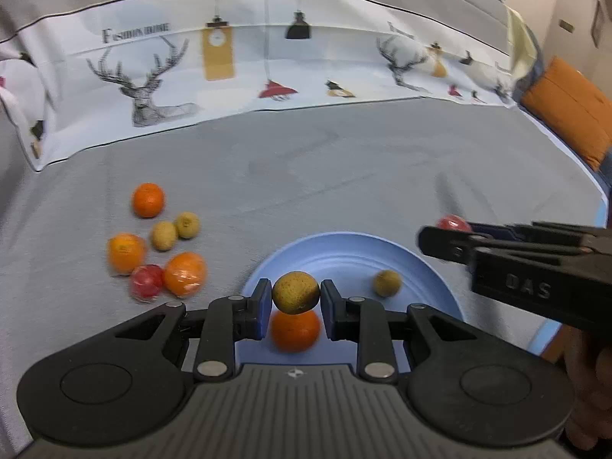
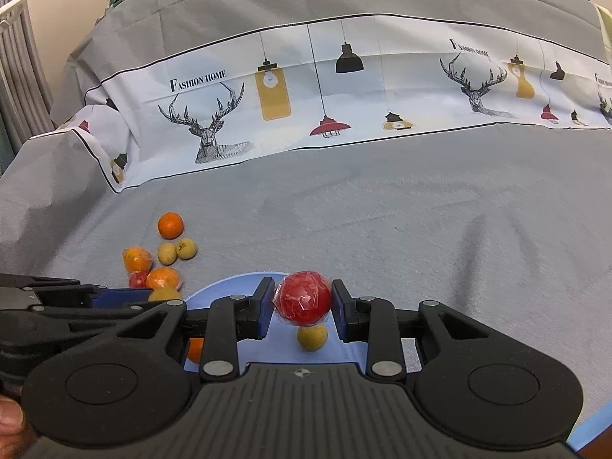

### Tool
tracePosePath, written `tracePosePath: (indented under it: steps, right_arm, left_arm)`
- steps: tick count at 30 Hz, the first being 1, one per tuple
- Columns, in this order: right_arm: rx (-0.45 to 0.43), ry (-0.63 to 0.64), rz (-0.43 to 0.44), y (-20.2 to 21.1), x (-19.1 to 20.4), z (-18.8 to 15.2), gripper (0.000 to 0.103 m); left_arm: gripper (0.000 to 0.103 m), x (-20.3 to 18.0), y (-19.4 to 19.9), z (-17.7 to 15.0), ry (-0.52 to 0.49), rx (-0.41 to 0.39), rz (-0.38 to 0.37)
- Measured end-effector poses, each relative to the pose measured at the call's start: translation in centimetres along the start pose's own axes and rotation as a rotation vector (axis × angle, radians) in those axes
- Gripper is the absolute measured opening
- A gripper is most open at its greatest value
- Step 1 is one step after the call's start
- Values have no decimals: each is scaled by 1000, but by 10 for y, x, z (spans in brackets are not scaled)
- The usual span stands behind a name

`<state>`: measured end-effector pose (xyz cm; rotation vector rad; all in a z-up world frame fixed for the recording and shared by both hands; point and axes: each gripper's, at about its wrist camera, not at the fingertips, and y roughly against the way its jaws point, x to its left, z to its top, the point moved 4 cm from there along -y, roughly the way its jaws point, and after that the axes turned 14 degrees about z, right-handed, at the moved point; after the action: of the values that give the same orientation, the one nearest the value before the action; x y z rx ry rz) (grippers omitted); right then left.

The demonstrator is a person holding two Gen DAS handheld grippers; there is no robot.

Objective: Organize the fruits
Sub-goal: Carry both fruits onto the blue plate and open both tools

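Observation:
My left gripper [image 1: 295,302] is shut on a yellow-brown round fruit [image 1: 295,292] and holds it above the blue plate [image 1: 344,252]. On the plate lie an orange [image 1: 294,331] and another yellow-brown fruit [image 1: 387,283]. My right gripper [image 2: 302,304] is shut on a red wrapped fruit [image 2: 303,298] above the plate's [image 2: 225,287] far part, with a yellow fruit [image 2: 312,337] below it. It shows from the side in the left wrist view [image 1: 451,235]. A loose pile of oranges [image 1: 147,199], yellow fruits [image 1: 164,235] and a red fruit [image 1: 146,281] lies left of the plate.
The grey cloth [image 1: 344,168] covers the surface, with a white printed band [image 2: 306,107] across the back. An orange cushion [image 1: 570,111] sits at the far right. The left gripper body [image 2: 57,306] lies at the left of the right wrist view.

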<state>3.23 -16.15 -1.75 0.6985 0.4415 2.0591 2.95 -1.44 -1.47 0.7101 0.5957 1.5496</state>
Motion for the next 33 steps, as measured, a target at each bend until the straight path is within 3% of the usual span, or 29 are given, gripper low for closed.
tracePosePath:
  steps: [10, 17, 33]
  right_arm:
    - [25, 9, -3, -4, 2, -2, 33]
    - [41, 10, -1, -7, 1, -4, 33]
    - [66, 18, 10, -10, 1, -7, 33]
  left_arm:
    - [30, -21, -4, -12, -84, 40, -76]
    - [30, -30, -6, -17, -138, 46, -78]
    - [30, -33, -8, -19, -154, 64, -82]
